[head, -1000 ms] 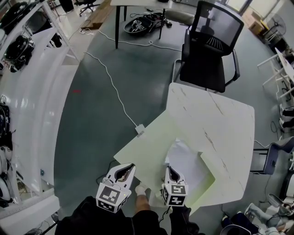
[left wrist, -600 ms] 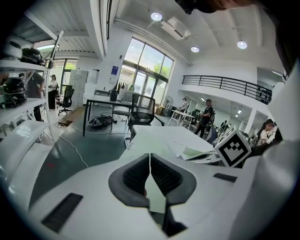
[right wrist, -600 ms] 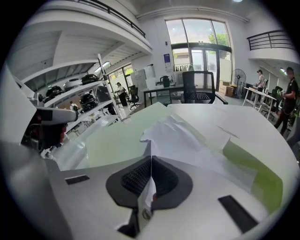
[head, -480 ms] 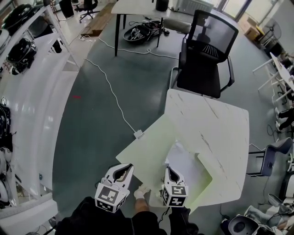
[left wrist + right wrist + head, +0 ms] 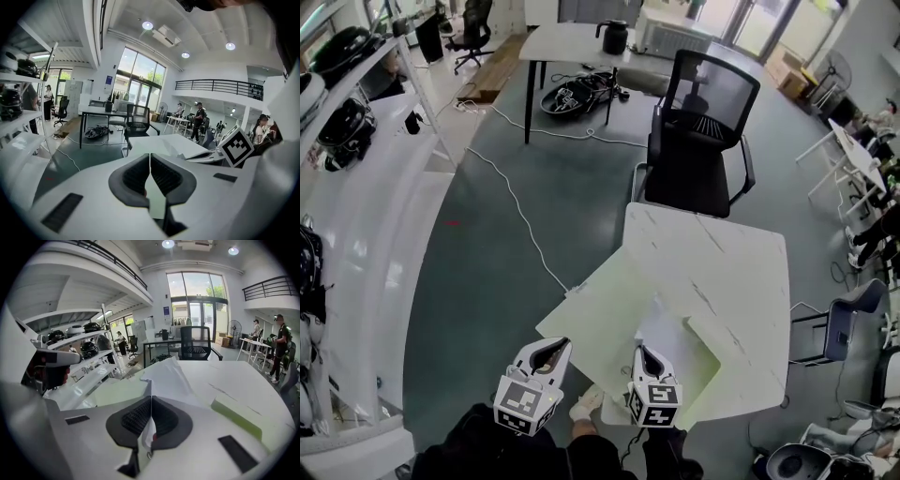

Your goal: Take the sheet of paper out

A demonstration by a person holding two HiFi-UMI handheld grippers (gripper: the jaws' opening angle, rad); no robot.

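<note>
A pale green folder (image 5: 598, 314) lies open on the white marble table (image 5: 727, 267). A white sheet of paper (image 5: 664, 339) rests inside it. My right gripper (image 5: 643, 354) is shut on the near edge of the paper (image 5: 169, 376), which rises from its jaws toward the table. My left gripper (image 5: 547, 351) is shut on the thin green edge of the folder cover (image 5: 157, 206), held between its pads. The folder's other flap (image 5: 235, 419) lies to the right of the paper. The two grippers stand side by side at the table's near edge.
A black mesh office chair (image 5: 701, 141) stands behind the table. A white cable (image 5: 517, 211) runs across the grey floor at the left. White shelving (image 5: 356, 225) curves along the left side. Another table (image 5: 581, 42) stands at the back. People (image 5: 199, 122) stand in the far background.
Both grippers have risen, each keeping its grip; the paper's near edge and the folder cover came up with them. The table sits higher and smaller in the head view.
</note>
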